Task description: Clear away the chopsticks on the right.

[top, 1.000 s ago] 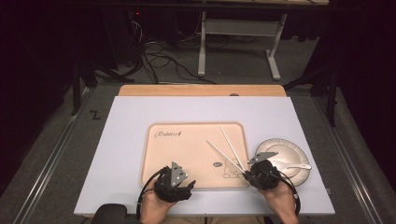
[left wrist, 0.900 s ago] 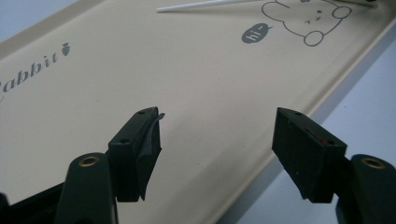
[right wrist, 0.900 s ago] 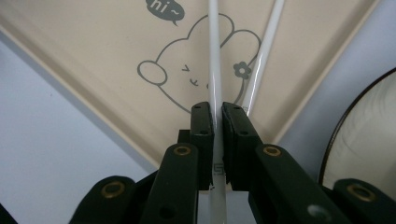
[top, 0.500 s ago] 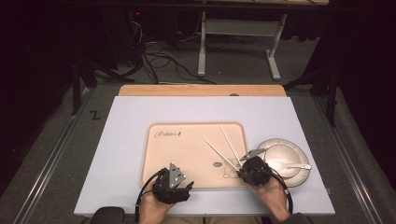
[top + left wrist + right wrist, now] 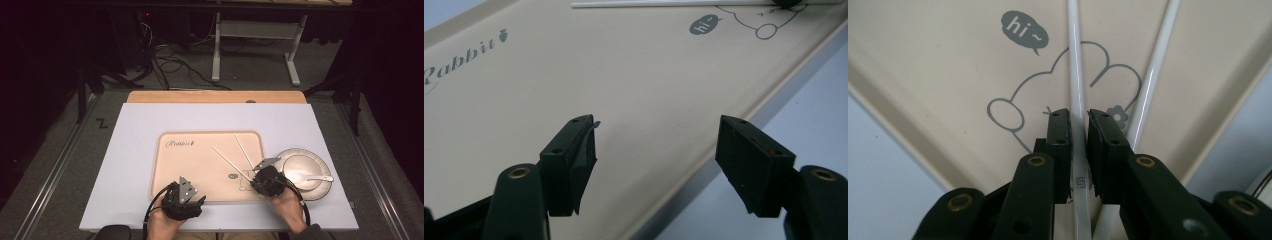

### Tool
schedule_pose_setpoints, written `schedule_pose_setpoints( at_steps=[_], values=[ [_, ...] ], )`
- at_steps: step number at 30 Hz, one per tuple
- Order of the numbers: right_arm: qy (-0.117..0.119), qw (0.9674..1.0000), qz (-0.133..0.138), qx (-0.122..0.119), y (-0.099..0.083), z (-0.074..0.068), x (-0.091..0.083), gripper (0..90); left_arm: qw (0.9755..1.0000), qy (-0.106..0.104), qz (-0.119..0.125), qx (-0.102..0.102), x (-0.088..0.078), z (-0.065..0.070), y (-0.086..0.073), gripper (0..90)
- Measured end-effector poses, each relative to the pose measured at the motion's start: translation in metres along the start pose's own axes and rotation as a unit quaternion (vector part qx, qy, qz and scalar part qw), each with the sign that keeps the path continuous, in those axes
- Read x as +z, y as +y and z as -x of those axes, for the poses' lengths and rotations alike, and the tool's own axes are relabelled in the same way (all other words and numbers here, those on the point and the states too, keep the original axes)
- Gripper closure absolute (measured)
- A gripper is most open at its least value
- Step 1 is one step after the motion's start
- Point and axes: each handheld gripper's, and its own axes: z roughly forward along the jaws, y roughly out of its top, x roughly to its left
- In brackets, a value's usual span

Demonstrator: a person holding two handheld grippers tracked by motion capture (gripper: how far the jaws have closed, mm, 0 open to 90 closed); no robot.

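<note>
Near, 7 o'clock: left claw (image 5: 669, 145) wide open, empty, above tray (image 5: 200, 165). 5 o'clock: right claw (image 5: 1079, 125), jaws just opening, loosely straddling one chopstick (image 5: 1074, 60) flat on tray beside second chopstick (image 5: 1158, 60). Apparently neither lifted yet.

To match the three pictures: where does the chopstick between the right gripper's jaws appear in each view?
High view: left chopstick, right of centre on the tray.
Left gripper view: thin white line along the top edge.
Right gripper view: centre, running up between the jaws.
Shared landmark: the "hi" bubble.
</note>
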Motion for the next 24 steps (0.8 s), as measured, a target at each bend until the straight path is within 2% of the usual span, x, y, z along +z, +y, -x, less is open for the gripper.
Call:
schedule_pose_setpoints(
  at_steps=[6, 10, 12, 13, 17, 19, 20, 22, 24],
  values=[
    [-0.005, 1.0, 0.004, -0.006, 0.002, 0.0015, 0.0019, 83.7, 1.0, 0.0, -0.004, 0.0, 0.0007, 0.0005, -0.0012, 32.7],
    [-0.022, 0.9997, 0.005, -0.003, 0.0022, 0.002, 0.0021, 83.5, 1.0, -0.001, -0.003, 0.0, 0.0003, 0.0007, -0.0012, 32.7],
    [-0.021, 0.9997, 0.008, 0.0, 0.002, 0.002, 0.0023, 82.9, 1.0, -0.001, -0.002, 0.0, 0.0002, 0.0007, -0.001, 32.8],
    [-0.024, 0.9997, 0.008, -0.001, 0.0019, 0.0025, 0.002, 79.9, 1.0, -0.002, 0.0, 0.001, -0.0006, 0.0011, -0.0006, 32.8],
    [-0.022, 0.9996, 0.018, -0.005, 0.002, 0.003, 0.0005, 79.5, 1.0, -0.005, 0.001, -0.002, -0.0007, 0.0014, -0.0003, 32.9],
    [-0.022, 0.9991, 0.036, -0.004, 0.0025, 0.0038, -0.0029, 79.6, 0.9994, -0.013, -0.002, -0.033, -0.0007, -0.0016, 0.003, 33.0],
    [-0.018, 0.999, 0.042, -0.003, 0.0031, 0.0037, -0.0031, 80.6, 0.999, -0.013, -0.001, -0.043, -0.0007, -0.0031, 0.0043, 32.9],
    [-0.015, 0.9989, 0.043, -0.003, 0.0038, 0.0031, -0.0031, 82.1, 0.9988, -0.011, 0.0, -0.048, -0.0007, -0.0045, 0.0053, 32.9],
    [-0.002, 0.9989, 0.047, -0.009, 0.0069, -0.0005, -0.001, 85.7, 0.9987, -0.008, 0.004, -0.051, -0.0019, -0.0058, 0.006, 32.9]
  ],
)
